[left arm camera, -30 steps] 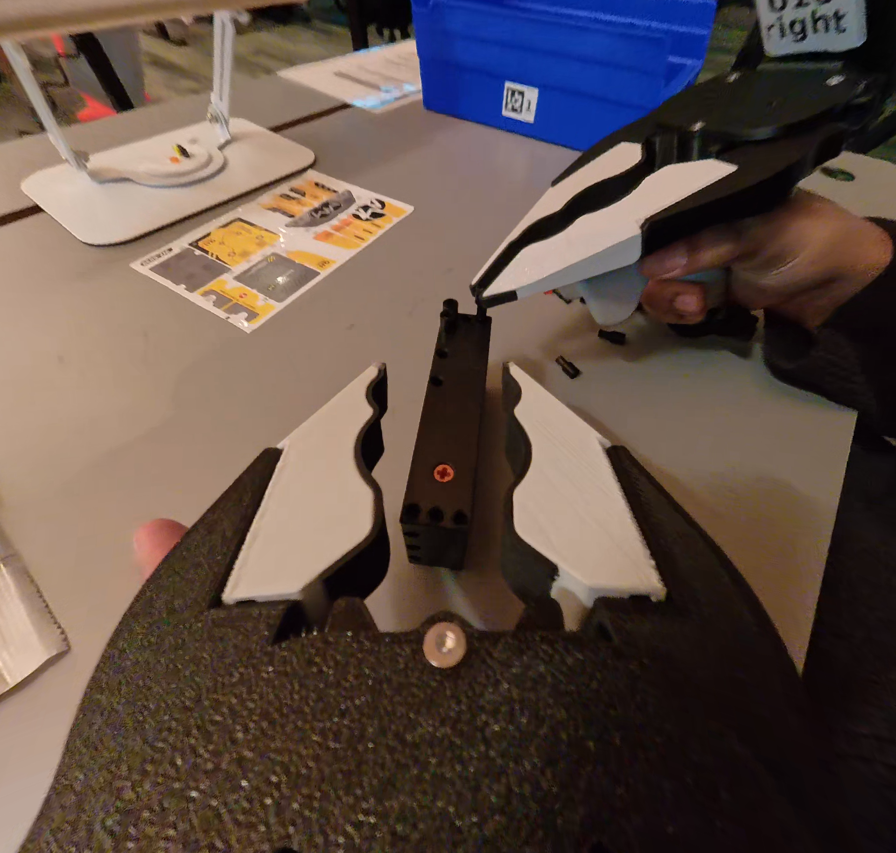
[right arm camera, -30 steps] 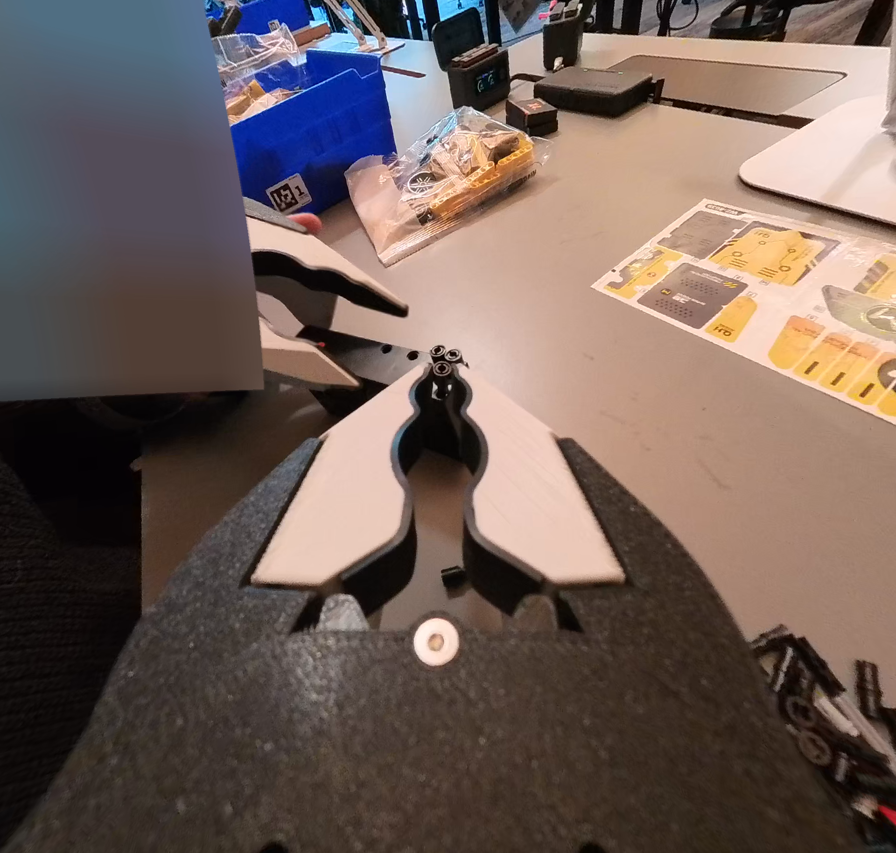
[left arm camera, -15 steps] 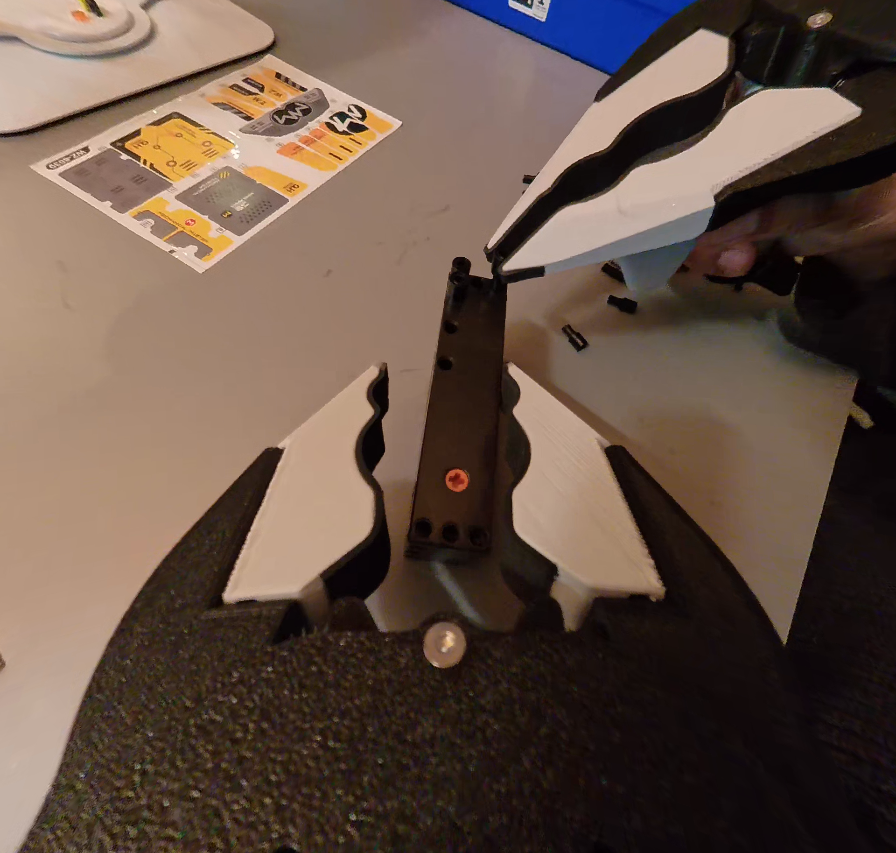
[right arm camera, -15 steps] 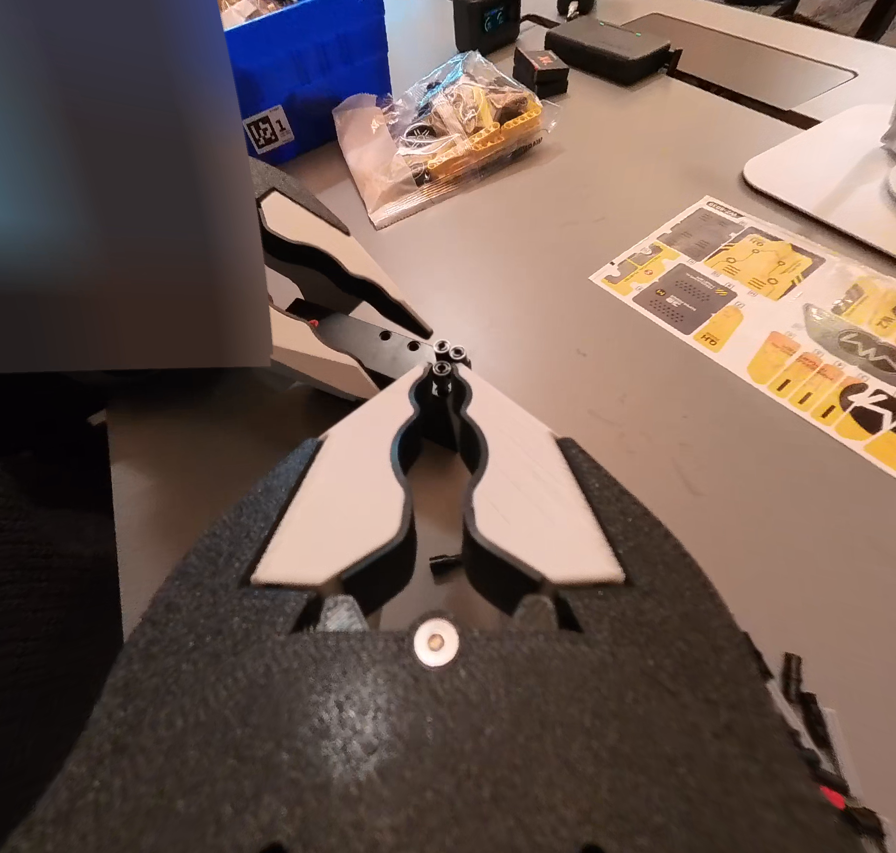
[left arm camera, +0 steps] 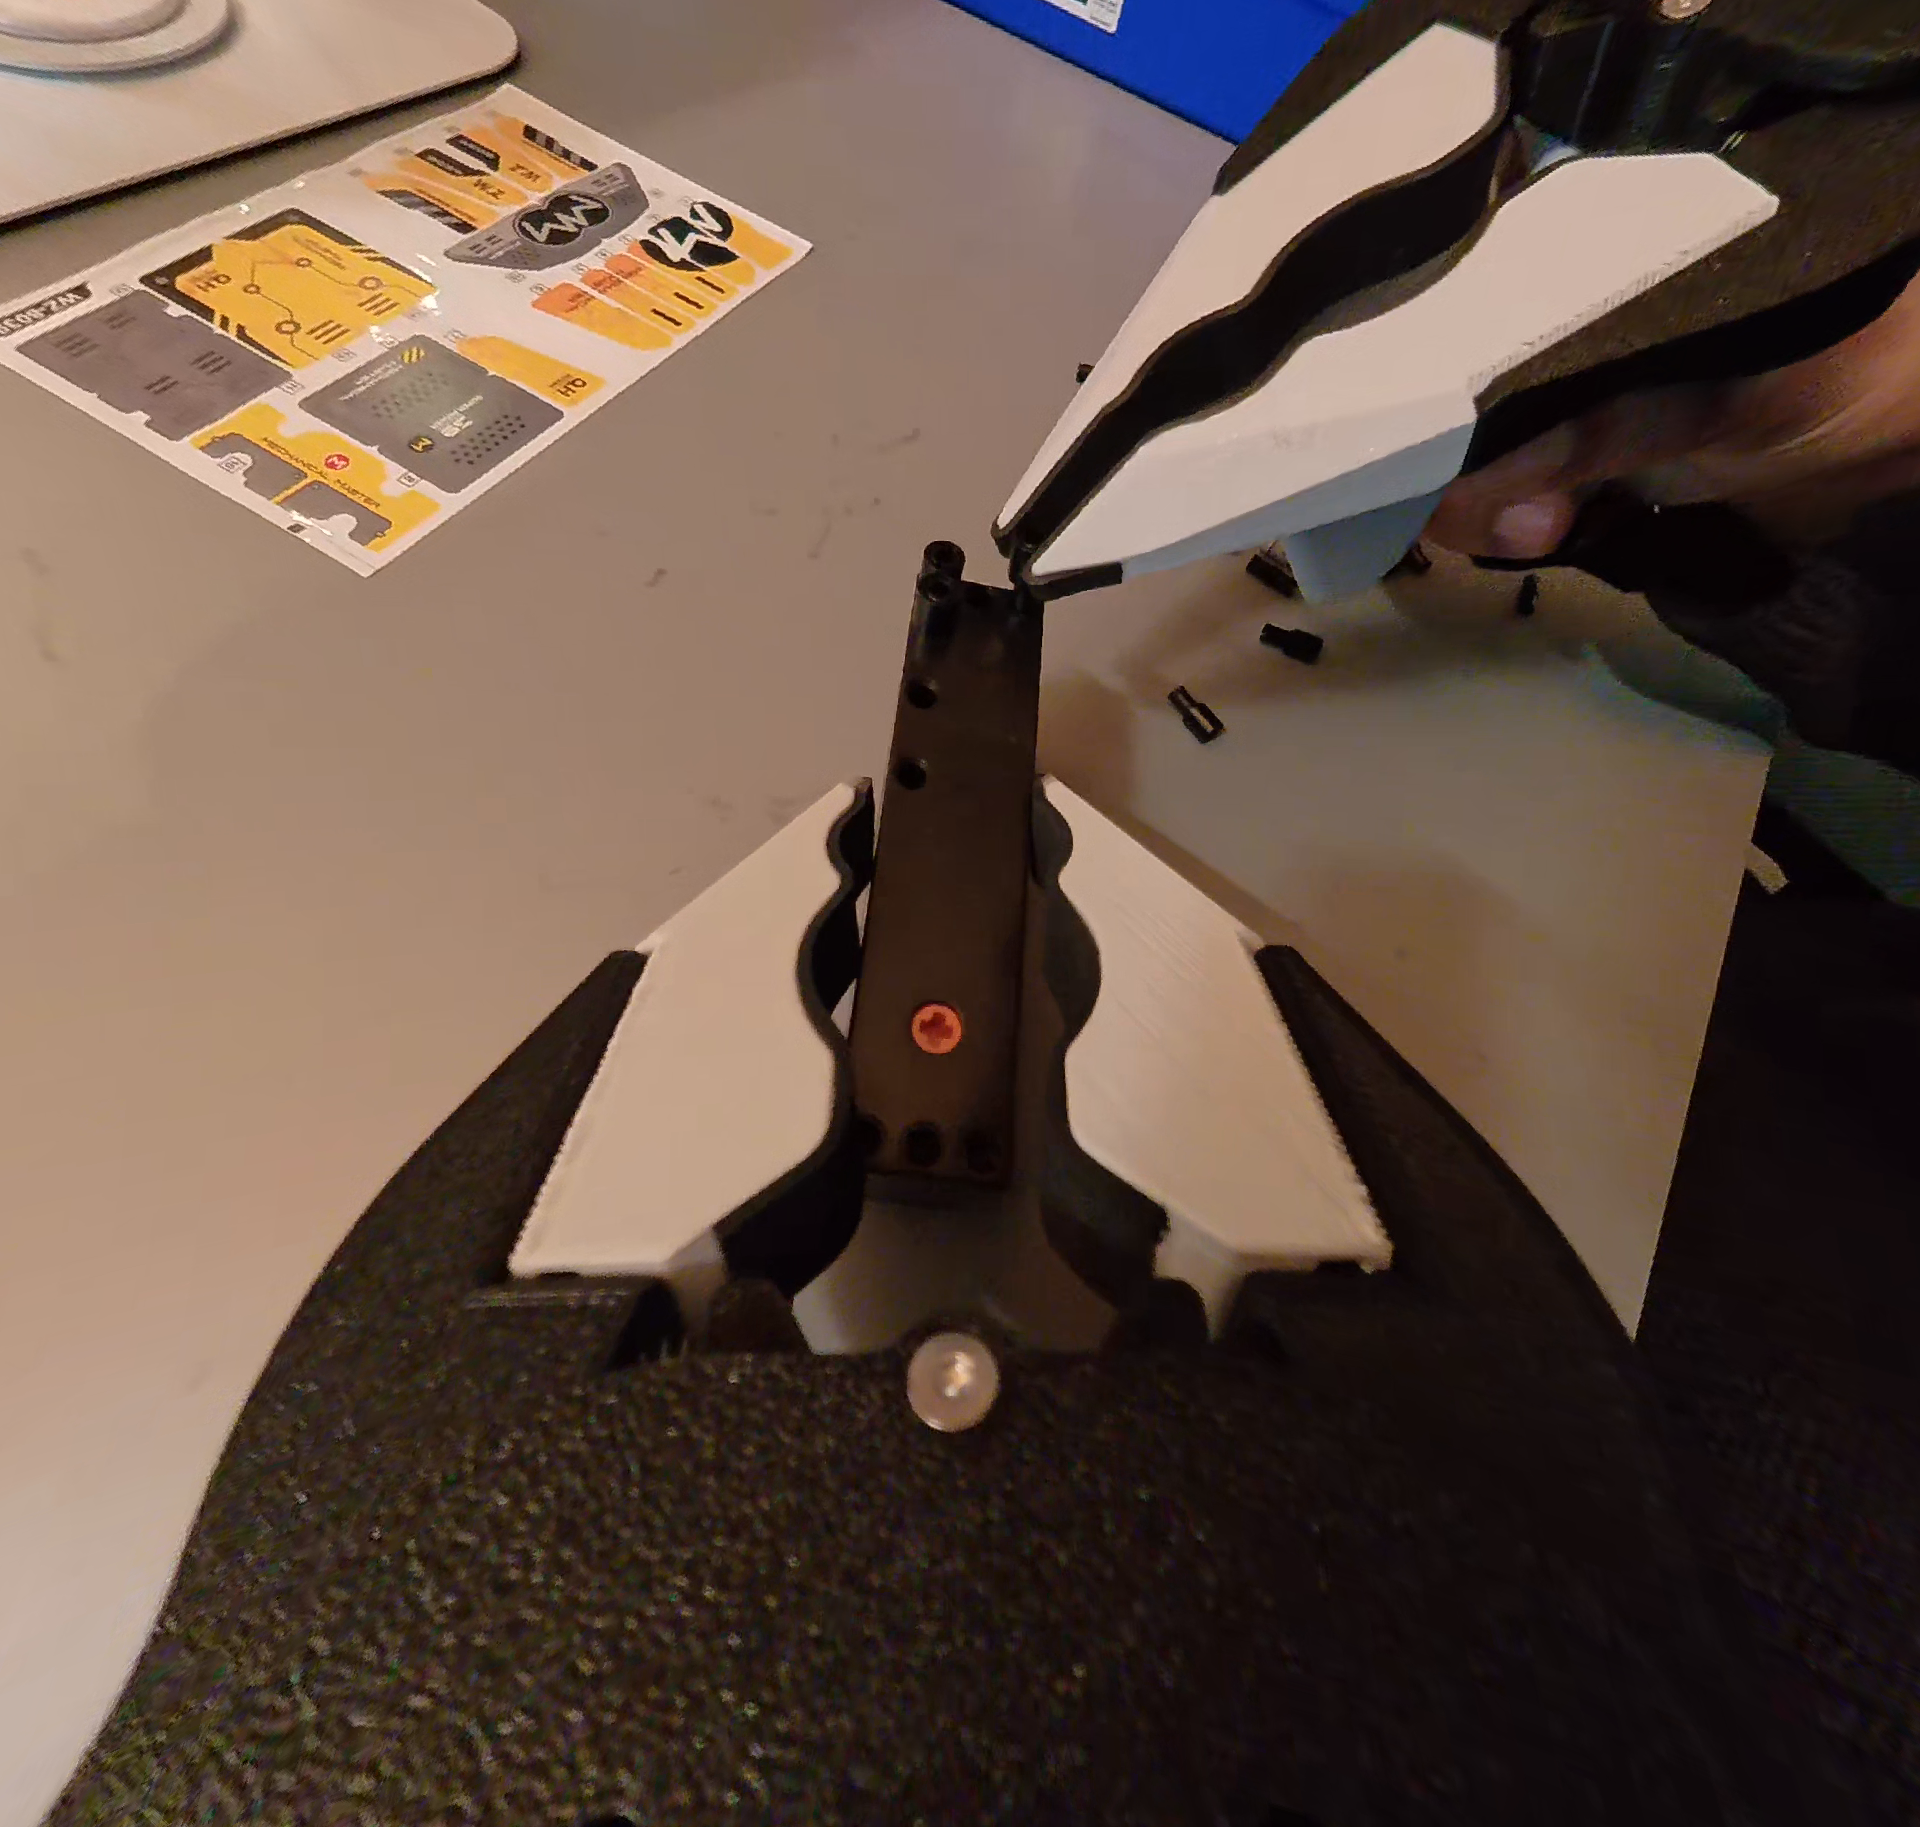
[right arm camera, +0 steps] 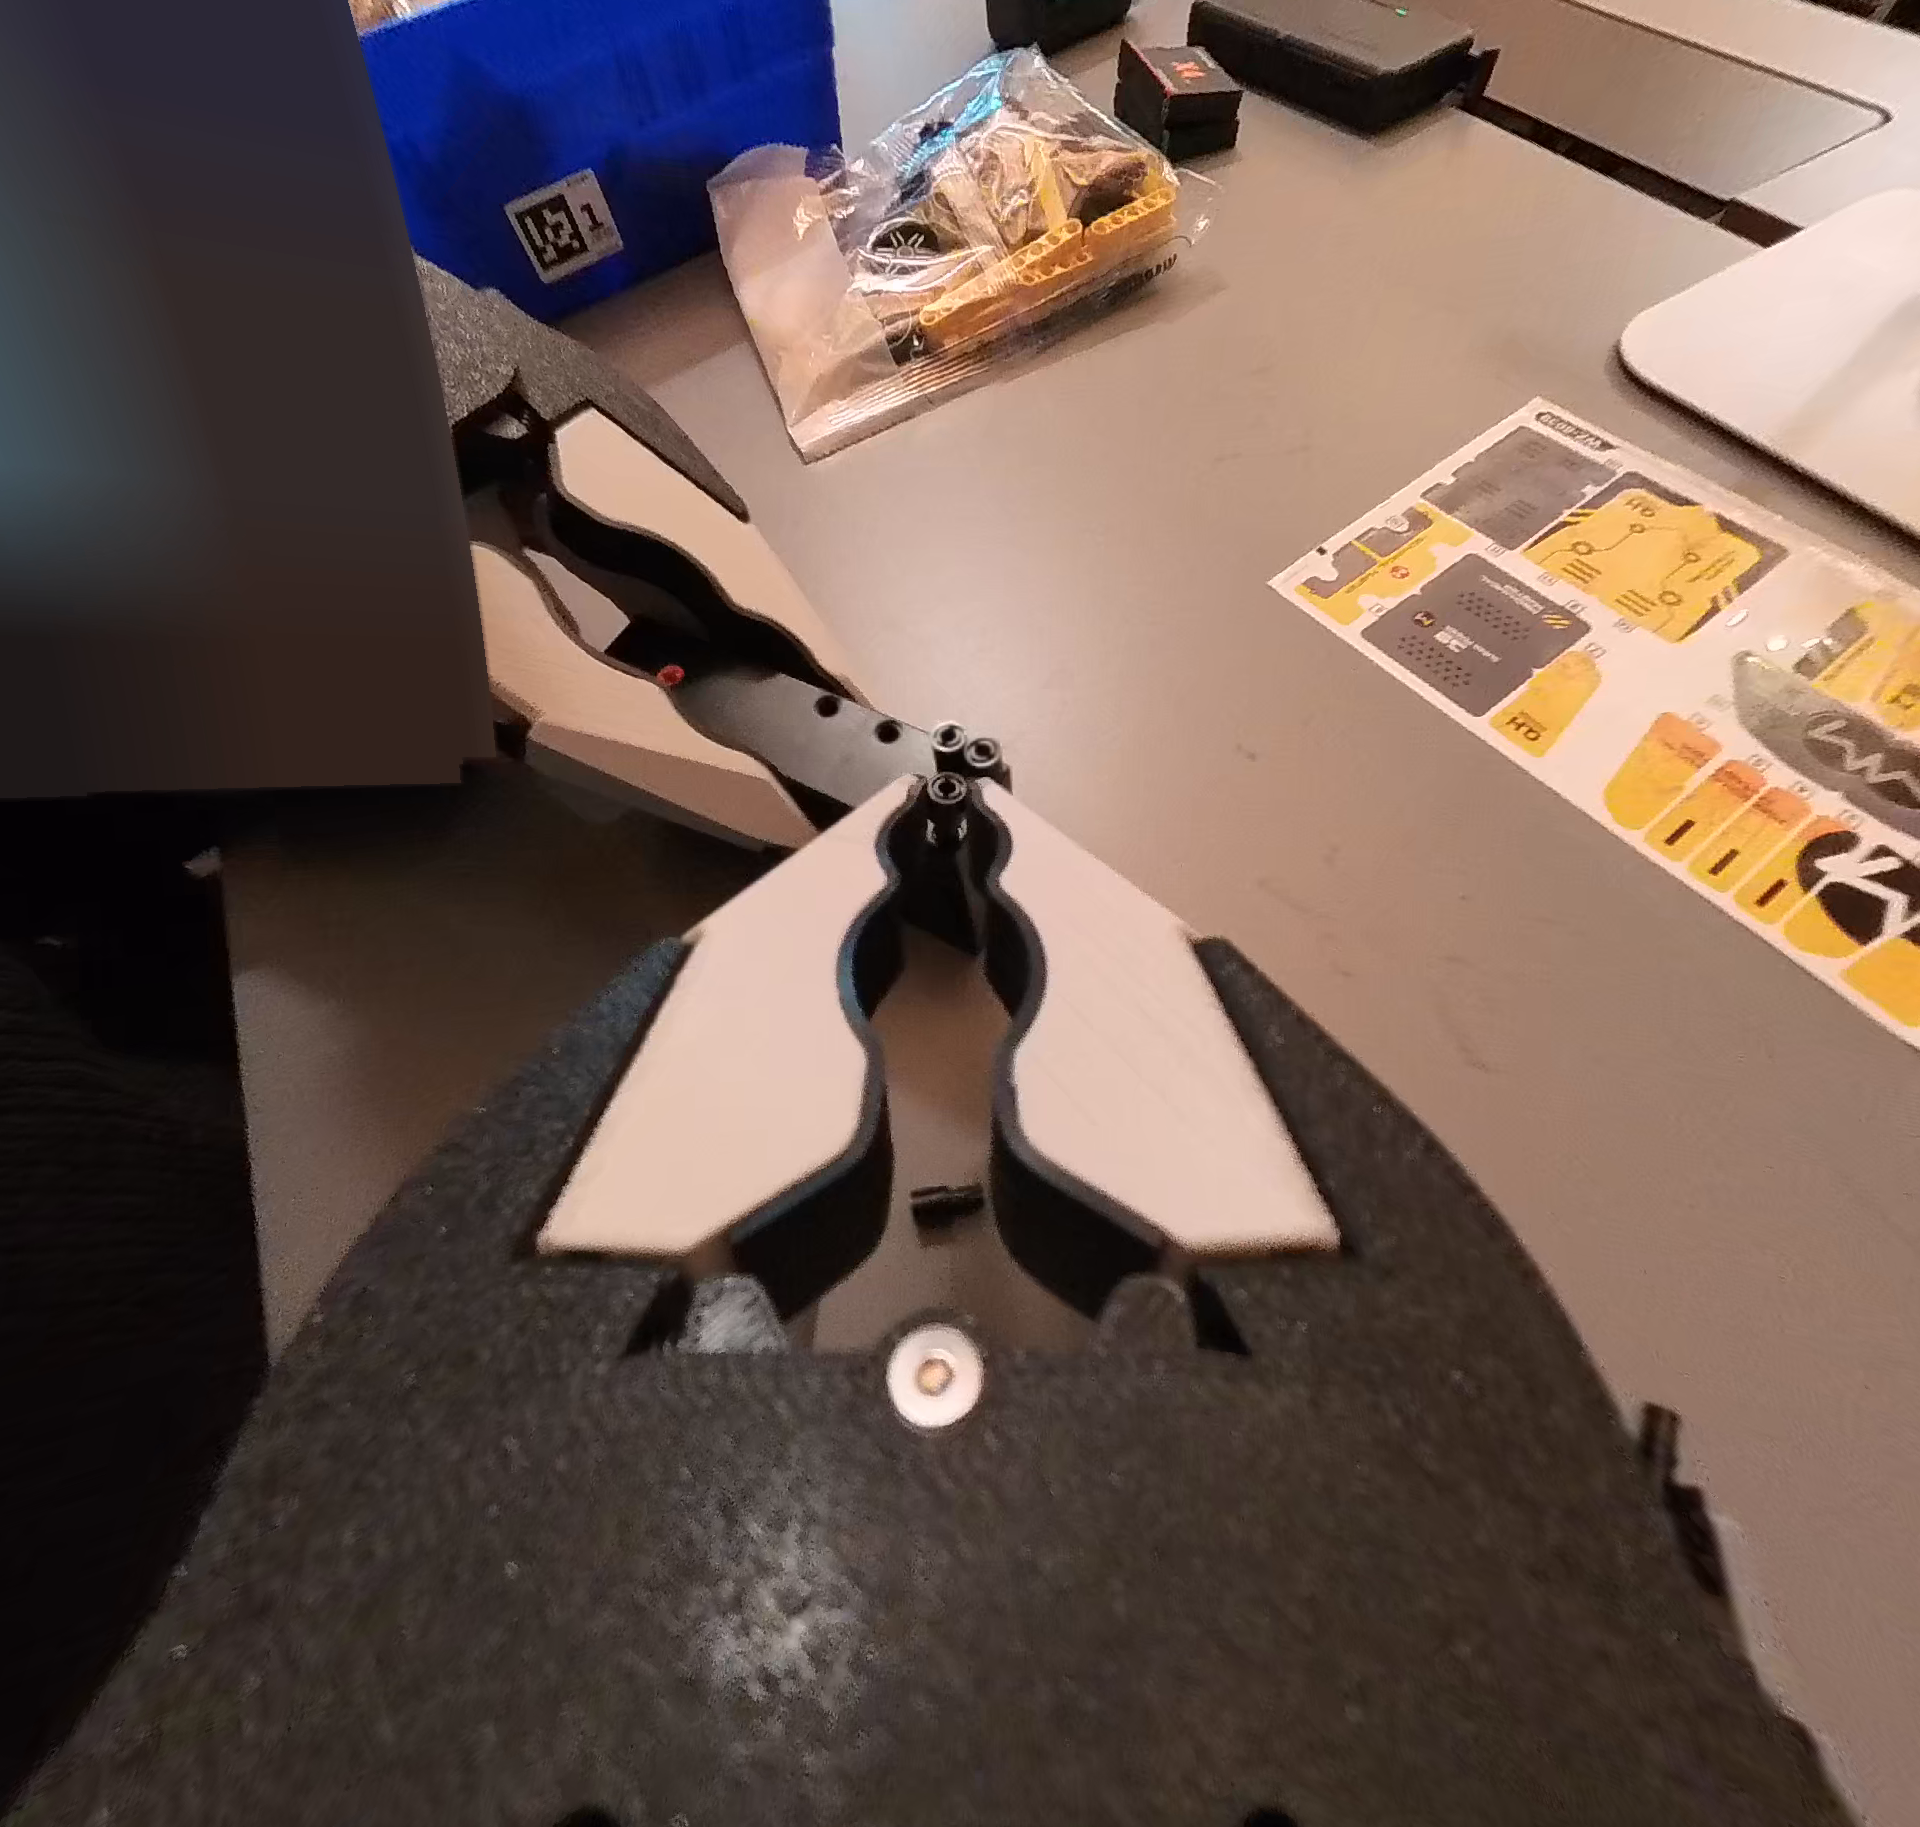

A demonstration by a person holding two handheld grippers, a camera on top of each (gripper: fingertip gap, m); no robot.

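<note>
Between the left fingers: left gripper (left arm camera: 951, 790) clamps a long black block (left arm camera: 951, 946), fingers pressed to both its long sides, block pointing forward and up off the table (left arm camera: 520, 842).
Block detail: orange cross-head fitting (left arm camera: 936, 1029) on its top face; row of holes along the near end and up one edge; two black pegs (left arm camera: 940, 572) stand at the far tip.
Right gripper: right gripper (right arm camera: 948, 811) has its tips pinched together on a small black pin (right arm camera: 947, 801); pin sits right at the block's far corner, beside the two pegs; whether it is seated in a hole I cannot tell.
Right hand: hand (left arm camera: 1662, 458) wraps the right handle, dark sleeve behind.
Loose parts: several small black pins (left arm camera: 1288, 639) lie on the table under the right gripper.
Mid table: yellow-and-grey sticker sheet (left arm camera: 405, 323), flat, well apart from both grippers.
Far table: blue bin (right arm camera: 623, 115) with a square code tag; clear bag (right arm camera: 987, 229) of yellow and black parts just beside it; white stand base (left arm camera: 260, 52) beyond the sheet; dark electronics boxes (right arm camera: 1330, 42) at the back.
</note>
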